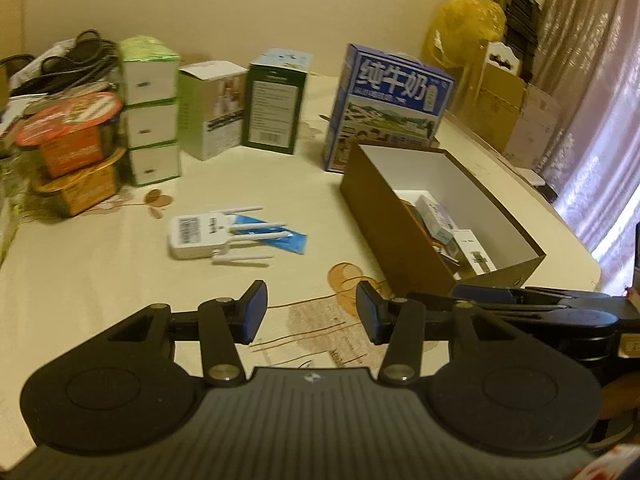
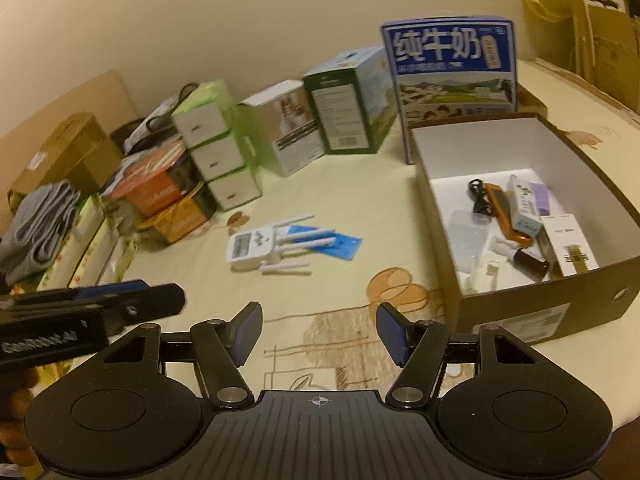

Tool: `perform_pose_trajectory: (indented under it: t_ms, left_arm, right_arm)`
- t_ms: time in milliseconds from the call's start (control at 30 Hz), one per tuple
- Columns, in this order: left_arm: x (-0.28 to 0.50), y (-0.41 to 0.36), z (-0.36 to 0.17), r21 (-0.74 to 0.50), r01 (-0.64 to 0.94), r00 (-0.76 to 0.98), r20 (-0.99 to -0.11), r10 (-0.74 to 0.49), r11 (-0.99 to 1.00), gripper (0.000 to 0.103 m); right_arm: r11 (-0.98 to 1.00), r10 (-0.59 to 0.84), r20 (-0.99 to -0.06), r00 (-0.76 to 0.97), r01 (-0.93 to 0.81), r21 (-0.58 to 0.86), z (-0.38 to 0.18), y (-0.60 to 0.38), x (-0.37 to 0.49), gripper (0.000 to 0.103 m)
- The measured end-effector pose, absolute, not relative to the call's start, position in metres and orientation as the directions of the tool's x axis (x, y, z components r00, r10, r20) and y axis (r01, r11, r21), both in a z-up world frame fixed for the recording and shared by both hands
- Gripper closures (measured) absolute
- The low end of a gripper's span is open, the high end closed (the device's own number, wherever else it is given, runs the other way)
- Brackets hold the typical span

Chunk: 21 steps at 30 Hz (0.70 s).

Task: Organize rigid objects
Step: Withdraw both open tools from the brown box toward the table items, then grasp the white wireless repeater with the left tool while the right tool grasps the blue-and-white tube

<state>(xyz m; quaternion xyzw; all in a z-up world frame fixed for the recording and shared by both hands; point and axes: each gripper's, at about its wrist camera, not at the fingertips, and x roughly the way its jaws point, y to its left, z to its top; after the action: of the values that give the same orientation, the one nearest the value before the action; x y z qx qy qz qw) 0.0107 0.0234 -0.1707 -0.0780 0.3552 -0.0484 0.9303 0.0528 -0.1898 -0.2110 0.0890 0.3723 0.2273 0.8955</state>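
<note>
Both claws, left claw (image 1: 311, 309) and right claw (image 2: 319, 331), gape, seemingly above table (image 1: 100, 280).

A router (image 1: 198, 236) is laid mid-table, left of an open box (image 1: 376, 216); a milk carton (image 1: 388, 104) is stood behind the box

A cream patterned bench (image 2: 328, 344) is seen. A brown box (image 2: 516, 316) is set on it; left of the box lie a white router (image 2: 256, 246) and blue packet (image 2: 342, 246), a milk carton (image 2: 452, 80) behind.
</note>
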Motion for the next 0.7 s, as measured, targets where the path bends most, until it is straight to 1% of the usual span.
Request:
perform_pose_trajectory:
  t_ms: [367,700]
  left_arm:
    - [-0.035,0.054,-0.176,-0.148,-0.056,0.764,-0.643,-0.053,0.987,0.059]
    - [-0.049,0.065,-0.185,-0.136,-0.091,0.757,-0.653,-0.020,0.986,0.058]
  right_arm:
    - [0.867,0.493,-0.635,0.595,-0.402,0.296,-0.215,-0.157,0.031,0.043]
    - [0.862,0.490,-0.662,0.567,-0.430,0.269,-0.227,-0.139,0.020,0.043]
